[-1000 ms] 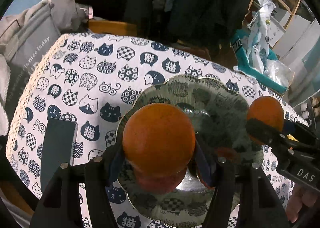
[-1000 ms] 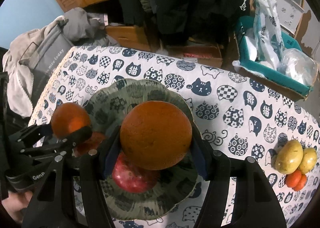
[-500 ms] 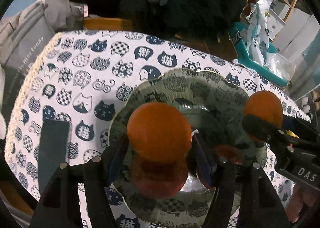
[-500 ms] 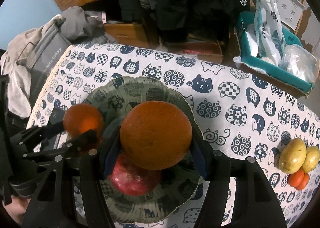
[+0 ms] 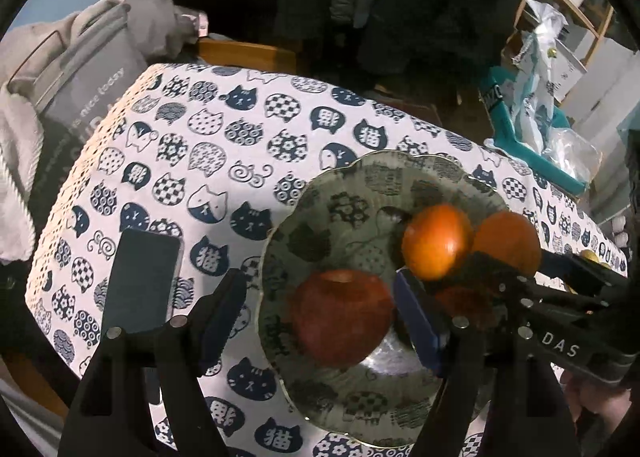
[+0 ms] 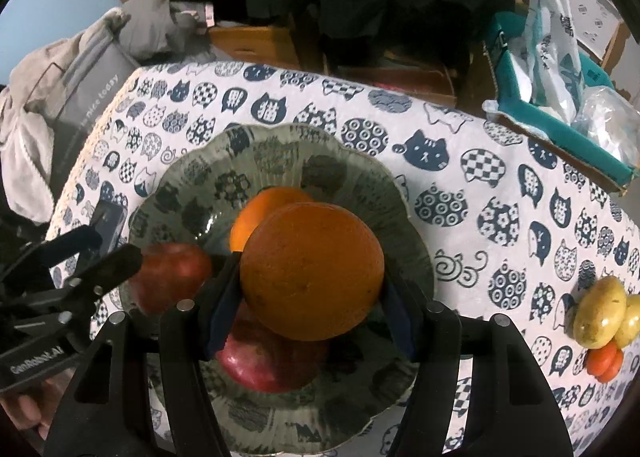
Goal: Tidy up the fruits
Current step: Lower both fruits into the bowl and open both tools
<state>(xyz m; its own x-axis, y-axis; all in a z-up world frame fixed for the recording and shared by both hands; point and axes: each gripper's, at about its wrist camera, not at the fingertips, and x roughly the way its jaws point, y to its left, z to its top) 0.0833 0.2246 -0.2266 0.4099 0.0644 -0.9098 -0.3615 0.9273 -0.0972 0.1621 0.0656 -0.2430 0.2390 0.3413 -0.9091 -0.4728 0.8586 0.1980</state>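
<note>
A grey-green patterned plate (image 5: 328, 185) (image 6: 280, 149) holds two red apples (image 6: 172, 273) (image 6: 264, 365) and a loose orange (image 5: 436, 241) (image 6: 260, 209). My left gripper (image 5: 320, 313) (image 6: 108, 253) hangs over the plate's left side. Its jaws are opening and grip nothing. One red apple (image 5: 340, 317) lies below and between them, untouched. My right gripper (image 6: 310, 305) (image 5: 528, 261) is shut on a second orange (image 6: 312, 269) (image 5: 508, 241) just above the plate's middle. That orange hides part of the loose orange and of the nearer apple.
A dark phone (image 5: 140, 277) lies on the cat-print tablecloth (image 5: 224, 145) left of the plate. Yellow fruits (image 6: 600, 313) and small orange ones (image 6: 606, 357) sit at the right edge. Grey clothes (image 5: 80, 69) and a teal box (image 6: 560, 125) lie beyond the table.
My left gripper widened and let go of its orange, which dropped onto the plate and rolled right, next to the right gripper's orange. The right gripper sank slightly with its orange.
</note>
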